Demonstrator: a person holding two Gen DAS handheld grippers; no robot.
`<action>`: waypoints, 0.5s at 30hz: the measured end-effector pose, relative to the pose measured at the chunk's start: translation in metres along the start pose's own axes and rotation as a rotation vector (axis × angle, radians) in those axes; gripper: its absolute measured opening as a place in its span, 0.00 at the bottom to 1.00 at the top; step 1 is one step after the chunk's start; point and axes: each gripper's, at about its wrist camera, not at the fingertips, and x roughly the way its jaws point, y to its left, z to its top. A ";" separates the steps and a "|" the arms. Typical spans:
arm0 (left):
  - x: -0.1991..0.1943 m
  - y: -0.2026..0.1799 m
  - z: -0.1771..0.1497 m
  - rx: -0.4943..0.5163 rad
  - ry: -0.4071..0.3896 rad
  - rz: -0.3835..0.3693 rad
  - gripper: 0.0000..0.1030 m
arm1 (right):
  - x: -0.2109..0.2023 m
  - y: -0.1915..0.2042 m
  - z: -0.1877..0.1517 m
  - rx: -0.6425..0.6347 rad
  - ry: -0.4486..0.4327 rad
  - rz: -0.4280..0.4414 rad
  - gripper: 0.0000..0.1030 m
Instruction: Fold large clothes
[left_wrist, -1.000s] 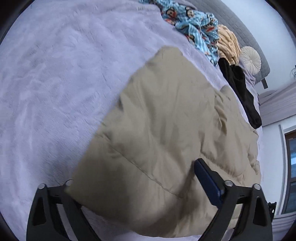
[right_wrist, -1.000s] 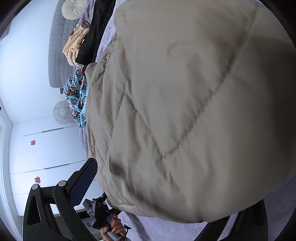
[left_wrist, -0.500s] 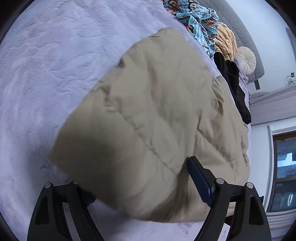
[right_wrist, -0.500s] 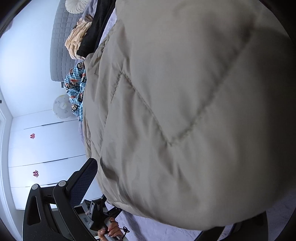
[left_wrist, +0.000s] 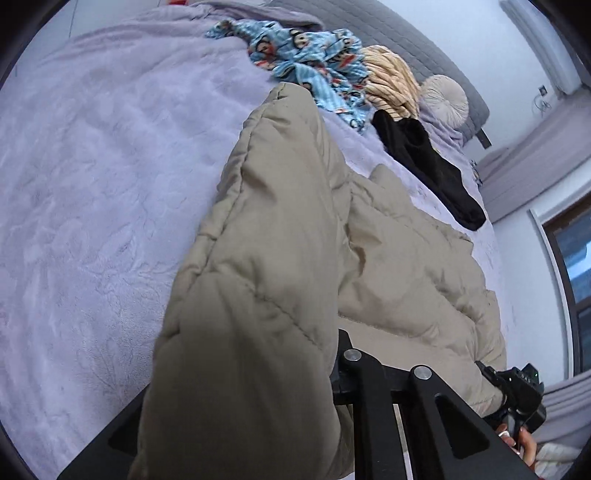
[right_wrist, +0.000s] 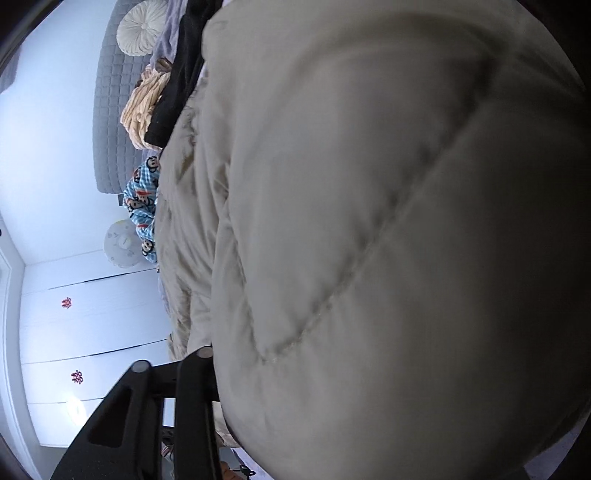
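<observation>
Tan puffer jacket (left_wrist: 280, 229) lies on the bed (left_wrist: 92, 192), over the purple fleece cover. Part of it is lifted into a thick folded ridge running toward the left gripper (left_wrist: 295, 398).

Left gripper: jacket fabric bunches between and over the fingers (left_wrist: 345, 354). Left finger is hidden under cloth, so I can't tell how wide the gap is or whether it is clamped.

Right gripper (right_wrist: 332, 369): jacket fills nearly the whole right wrist view, draped over the gripper. Only one finger (right_wrist: 201, 356) shows at the fabric edge; the grip is not readable either.

Right gripper also shows in the left wrist view at the jacket's near right corner (left_wrist: 517, 391).

Behind the jacket, near the grey headboard (left_wrist: 406, 40): blue monkey-print cloth (left_wrist: 314, 55), a cream knit (left_wrist: 388, 81), a black garment (left_wrist: 424, 162), a round pillow (left_wrist: 443, 99).
</observation>
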 end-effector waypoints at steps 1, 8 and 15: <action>-0.006 -0.003 -0.001 0.019 -0.007 -0.005 0.17 | -0.005 0.004 -0.002 -0.030 -0.004 -0.002 0.29; -0.045 -0.005 -0.018 0.082 0.012 -0.031 0.17 | -0.040 0.017 -0.034 -0.116 -0.027 -0.009 0.24; -0.085 0.026 -0.076 0.091 0.104 -0.023 0.17 | -0.071 -0.010 -0.086 -0.095 0.007 -0.040 0.24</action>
